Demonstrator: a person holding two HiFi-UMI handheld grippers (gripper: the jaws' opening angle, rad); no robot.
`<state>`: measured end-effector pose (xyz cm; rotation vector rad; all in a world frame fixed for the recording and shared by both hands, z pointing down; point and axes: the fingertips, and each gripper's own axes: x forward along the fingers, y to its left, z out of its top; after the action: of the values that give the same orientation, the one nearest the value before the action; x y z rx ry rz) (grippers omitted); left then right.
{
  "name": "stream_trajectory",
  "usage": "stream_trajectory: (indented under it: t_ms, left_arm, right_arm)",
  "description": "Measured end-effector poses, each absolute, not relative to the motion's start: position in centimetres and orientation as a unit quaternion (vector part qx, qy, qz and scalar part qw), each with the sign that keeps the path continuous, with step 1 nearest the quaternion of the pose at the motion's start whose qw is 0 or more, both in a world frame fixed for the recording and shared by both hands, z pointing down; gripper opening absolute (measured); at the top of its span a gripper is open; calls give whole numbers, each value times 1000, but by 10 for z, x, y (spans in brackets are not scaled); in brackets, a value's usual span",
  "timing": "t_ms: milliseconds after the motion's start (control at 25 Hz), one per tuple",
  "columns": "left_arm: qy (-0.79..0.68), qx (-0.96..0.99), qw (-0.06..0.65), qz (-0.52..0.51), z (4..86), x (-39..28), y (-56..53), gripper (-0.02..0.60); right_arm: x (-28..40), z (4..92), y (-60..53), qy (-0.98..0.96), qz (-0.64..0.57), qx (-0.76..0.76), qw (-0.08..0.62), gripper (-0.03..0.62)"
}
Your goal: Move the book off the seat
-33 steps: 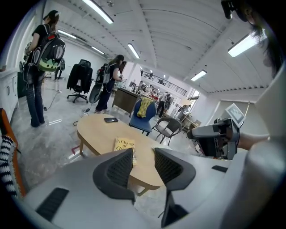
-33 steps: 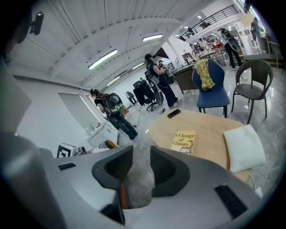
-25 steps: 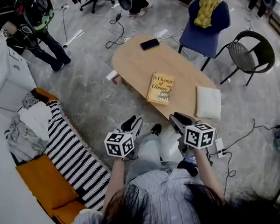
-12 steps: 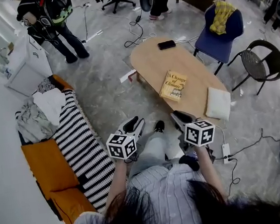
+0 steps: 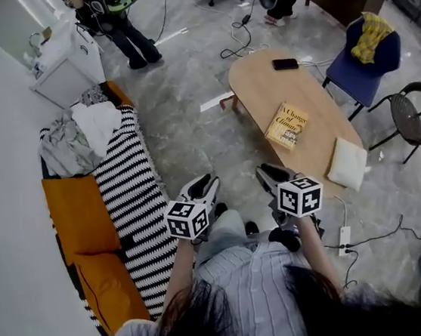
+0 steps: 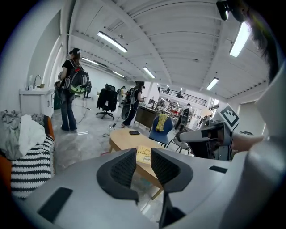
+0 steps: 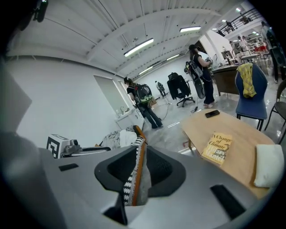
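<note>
Since a second ago the head view has swung toward the sofa, which now fills the left side, while the counter has slid off to the right. On the sofa lie a heap of clothes and a striped blanket; no book shows on it.

The left claw has just been closing its jaws, which stand at a narrow gap with nothing between them. The right claw has likewise just been closing. Its gap is narrower and also empty, and the blanket seen through it lies well beyond.

Further right, the book lies flat on the counter, between a phone and a white cushion, well apart from both claws.

Judging by this, the book is already off the seat and the carrying step looks finished, with the person turned away from it. What is left seems only to keep the claws clear. If the book had to be lifted again, the jaws would need to open wider first.
</note>
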<state>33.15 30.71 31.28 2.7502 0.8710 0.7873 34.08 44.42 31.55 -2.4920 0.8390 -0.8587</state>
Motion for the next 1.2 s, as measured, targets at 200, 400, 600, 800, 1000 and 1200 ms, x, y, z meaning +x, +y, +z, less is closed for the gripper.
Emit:
stream_trajectory:
  t_ms: [200,400,600,800,1000,1200]
  left_arm:
    - [252,927,82,265,312,319,276,110]
    - [214,935,89,270,319,307,237,107]
    - [187,939,110,268,315,293,194,106]
    - [172,939,127,270,317,276,157,103]
    - [168,938,138,270,319,265,136,103]
    - [181,936,136,268,317,261,131,101]
  right_arm:
    - [345,316,409,338,-318,-867,182,80]
    - [346,323,362,374,-335,-850,160,77]
    - [339,320,311,401,-346,-836,146,74]
    - [323,320,271,415,-358,-827,127,63]
    - [310,320,250,420,-366,-823,113,58]
    - [309,318,244,412,-364,-828,112,57]
